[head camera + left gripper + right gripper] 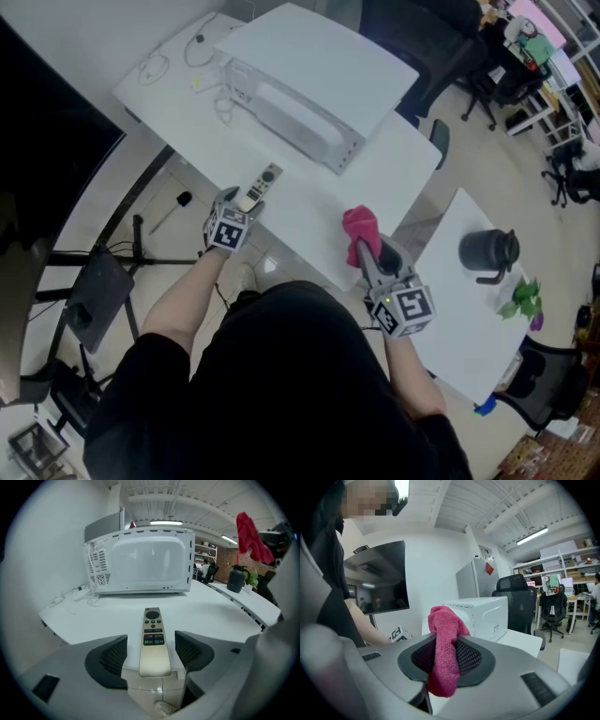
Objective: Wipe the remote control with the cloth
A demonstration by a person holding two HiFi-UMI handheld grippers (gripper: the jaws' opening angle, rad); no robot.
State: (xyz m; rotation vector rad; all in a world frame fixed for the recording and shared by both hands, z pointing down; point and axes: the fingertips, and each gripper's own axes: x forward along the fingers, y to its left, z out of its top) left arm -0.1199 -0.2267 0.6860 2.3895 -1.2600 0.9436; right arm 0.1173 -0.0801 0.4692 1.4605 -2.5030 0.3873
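Observation:
The slim silver remote control lies on the white table near its front left edge. My left gripper is open around the remote's near end. In the left gripper view the remote lies between the two dark pads with a gap on each side. My right gripper is over the table's front right part, shut on a pink cloth. In the right gripper view the cloth is pinched between the pads, bunched above them and hanging below.
A white microwave stands at the back of the table, with white cables to its left. A second white table at the right carries a black kettle and a small plant. Office chairs stand beyond.

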